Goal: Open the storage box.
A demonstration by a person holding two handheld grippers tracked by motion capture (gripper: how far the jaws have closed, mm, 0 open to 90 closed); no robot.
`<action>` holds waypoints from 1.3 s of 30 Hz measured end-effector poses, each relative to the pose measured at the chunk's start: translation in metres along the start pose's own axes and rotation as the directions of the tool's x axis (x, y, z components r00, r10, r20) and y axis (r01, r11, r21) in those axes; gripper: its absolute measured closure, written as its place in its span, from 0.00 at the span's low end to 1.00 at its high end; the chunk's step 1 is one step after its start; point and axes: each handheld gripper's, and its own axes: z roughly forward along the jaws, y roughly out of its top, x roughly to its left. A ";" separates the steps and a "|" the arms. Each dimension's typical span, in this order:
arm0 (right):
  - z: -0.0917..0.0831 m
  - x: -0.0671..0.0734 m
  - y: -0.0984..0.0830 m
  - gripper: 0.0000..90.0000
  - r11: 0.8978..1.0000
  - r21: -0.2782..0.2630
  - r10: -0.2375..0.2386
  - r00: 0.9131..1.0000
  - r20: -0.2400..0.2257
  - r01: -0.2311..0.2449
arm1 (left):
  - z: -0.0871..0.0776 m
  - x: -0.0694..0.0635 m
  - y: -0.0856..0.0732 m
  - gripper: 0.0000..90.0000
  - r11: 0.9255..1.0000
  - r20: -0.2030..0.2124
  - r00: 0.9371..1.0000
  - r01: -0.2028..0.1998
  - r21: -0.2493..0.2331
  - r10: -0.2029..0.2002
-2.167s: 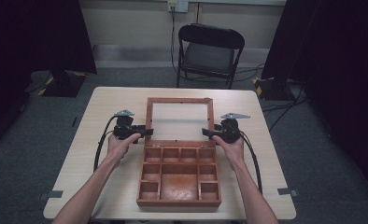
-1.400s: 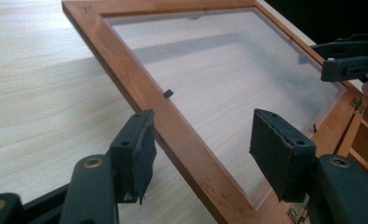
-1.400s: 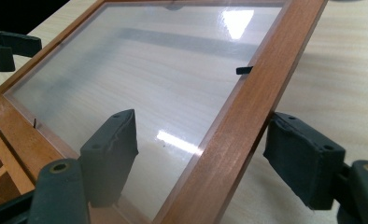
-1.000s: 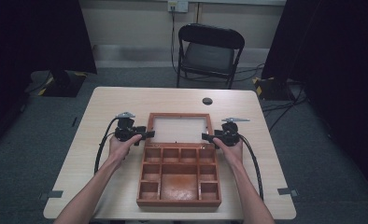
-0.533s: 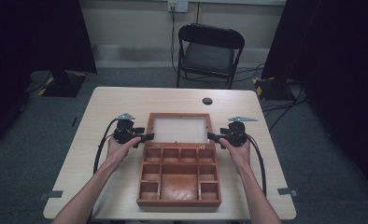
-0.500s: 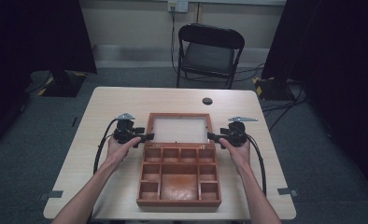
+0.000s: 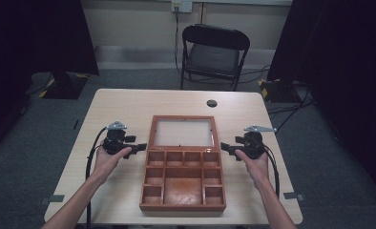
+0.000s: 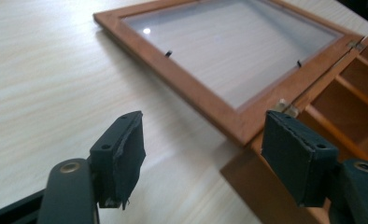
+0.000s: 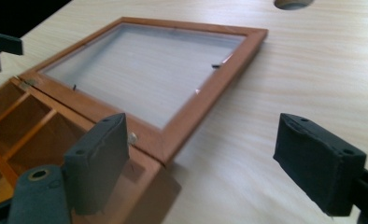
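Note:
A wooden compartment box [image 7: 182,207] sits mid-table with its glass-paned lid [image 7: 182,118] folded flat behind it. My left gripper [image 7: 141,148] hovers just left of the hinge line. Its jaws have just been opening, and nothing is between them. In the left gripper view, the left gripper [image 8: 205,158] points at the lid's corner [image 8: 238,126] and the box [image 8: 341,107]. My right gripper [image 7: 224,149] mirrors it on the right, its jaws also just opening and empty. The right gripper view has the right gripper [image 9: 208,158] facing the lid [image 9: 205,102] and box [image 9: 32,126].
A round cable hole [image 7: 212,103] lies in the tabletop behind the lid. A black folding chair [image 7: 214,52] stands beyond the far edge. Bare tabletop [image 7: 114,109] spreads on both sides of the box. Cables trail from both grippers along the forearms.
The lid stood upright between both grippers, then came down flat. Since then both grippers have drawn outward, away from the lid's sides.

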 end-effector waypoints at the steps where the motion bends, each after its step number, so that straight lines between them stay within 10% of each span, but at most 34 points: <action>1: -0.008 -0.001 -0.005 0.19 1.000 0.002 0.007 1.000 0.017 -0.007 | -0.004 0.001 -0.005 0.32 1.000 -0.007 1.000 0.008 0.001 -0.008; 20: -0.062 -0.002 -0.067 0.17 0.991 0.131 -0.033 0.990 0.139 0.014 | -0.043 -0.001 -0.059 0.25 0.992 -0.107 0.994 -0.010 0.123 0.023; 26: -0.062 -0.008 -0.086 0.17 0.985 0.173 -0.034 0.984 0.175 0.003 | -0.045 0.004 -0.069 0.20 0.989 -0.151 0.988 0.044 0.141 -0.022; 31: -0.057 -0.008 -0.096 0.16 0.978 0.206 -0.092 0.962 0.257 0.039 | -0.041 0.003 -0.074 0.21 0.985 -0.196 0.980 -0.006 0.173 0.041; 32: -0.056 -0.007 -0.097 0.15 0.977 0.208 -0.107 0.956 0.274 0.050 | -0.038 0.002 -0.077 0.19 0.982 -0.242 0.964 -0.072 0.176 0.114; 39: -0.054 -0.009 -0.105 0.11 0.988 0.130 -0.113 0.950 0.290 0.078 | -0.031 0.006 -0.085 0.01 0.993 -0.264 0.960 -0.071 0.097 0.094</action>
